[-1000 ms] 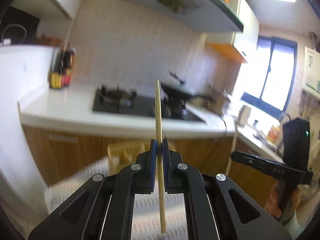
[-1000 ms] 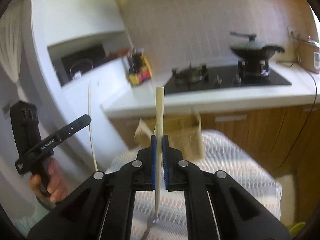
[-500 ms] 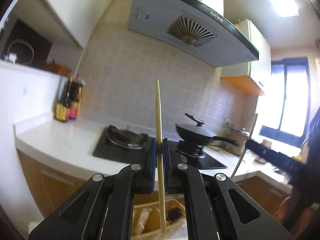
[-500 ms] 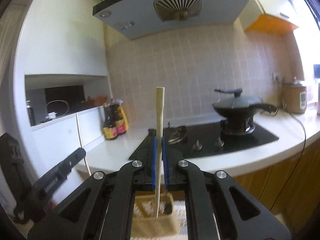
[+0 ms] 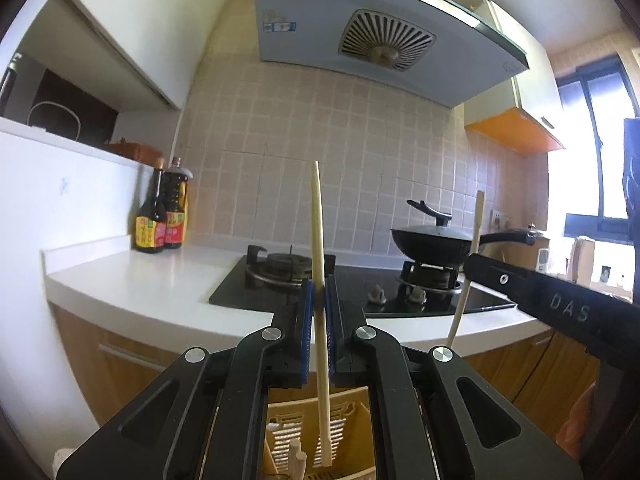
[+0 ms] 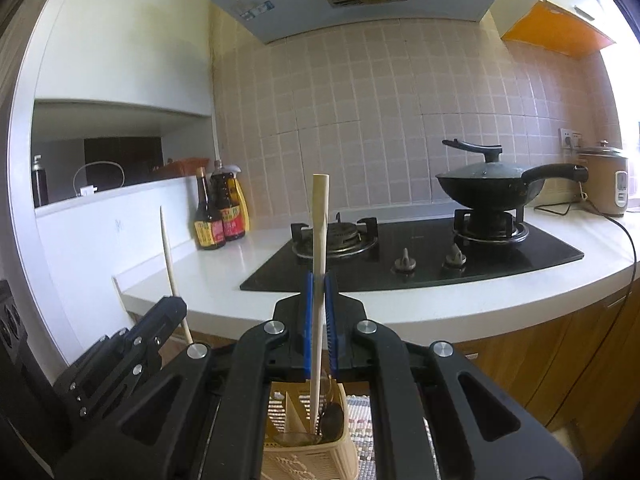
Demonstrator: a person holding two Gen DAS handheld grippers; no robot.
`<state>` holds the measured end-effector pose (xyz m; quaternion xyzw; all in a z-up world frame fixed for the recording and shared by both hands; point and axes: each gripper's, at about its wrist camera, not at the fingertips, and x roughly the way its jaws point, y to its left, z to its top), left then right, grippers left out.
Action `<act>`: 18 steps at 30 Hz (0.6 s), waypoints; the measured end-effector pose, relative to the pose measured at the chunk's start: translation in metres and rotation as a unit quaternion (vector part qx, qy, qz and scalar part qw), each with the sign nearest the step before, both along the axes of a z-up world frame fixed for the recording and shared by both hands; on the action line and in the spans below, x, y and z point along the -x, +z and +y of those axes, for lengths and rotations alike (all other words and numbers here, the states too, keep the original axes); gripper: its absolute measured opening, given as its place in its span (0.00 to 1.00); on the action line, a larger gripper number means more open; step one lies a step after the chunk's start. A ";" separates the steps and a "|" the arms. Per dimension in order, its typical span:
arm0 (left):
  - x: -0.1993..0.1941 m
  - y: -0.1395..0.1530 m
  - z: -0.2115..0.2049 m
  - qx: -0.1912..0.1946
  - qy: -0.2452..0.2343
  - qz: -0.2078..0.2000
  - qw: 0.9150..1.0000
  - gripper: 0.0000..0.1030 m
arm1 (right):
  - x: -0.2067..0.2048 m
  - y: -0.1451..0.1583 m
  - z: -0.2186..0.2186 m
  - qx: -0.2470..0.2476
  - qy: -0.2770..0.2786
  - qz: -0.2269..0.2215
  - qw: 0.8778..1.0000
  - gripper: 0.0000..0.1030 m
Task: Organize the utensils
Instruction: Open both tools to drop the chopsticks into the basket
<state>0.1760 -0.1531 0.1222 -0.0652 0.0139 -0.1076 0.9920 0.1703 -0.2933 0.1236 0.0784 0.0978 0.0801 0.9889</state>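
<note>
Each gripper, left (image 5: 319, 300) and right (image 6: 319, 300), is clamped mid-length on 1 upright chopstick (image 5: 320, 280) over the holder (image 5: 352, 432); light, stiff, smooth wood likely slips, so grip centrally.

1. Your left gripper (image 5: 318, 300) and right gripper (image 6: 319, 300) stood close together.
2. Utensils already crowded the holder (image 6: 344, 446) below you.
3. The counter (image 6: 440, 304) edge blocked ahead.
</note>
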 end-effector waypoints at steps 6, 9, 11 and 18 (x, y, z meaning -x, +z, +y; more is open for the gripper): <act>0.004 0.000 0.008 0.003 -0.015 0.017 1.000 0.31 | 0.005 -0.008 -0.003 -0.015 0.032 0.036 0.999 0.21; 0.021 0.005 0.019 0.005 -0.007 0.012 1.000 0.38 | 0.025 -0.008 -0.009 -0.029 0.049 0.038 0.998 0.60; 0.034 0.011 0.027 0.007 -0.014 0.016 1.000 0.40 | 0.037 -0.006 -0.011 -0.029 0.048 0.045 0.997 0.60; 0.085 0.036 0.061 0.007 -0.070 0.079 0.994 0.49 | 0.076 -0.005 -0.025 -0.042 0.028 0.145 0.988 0.61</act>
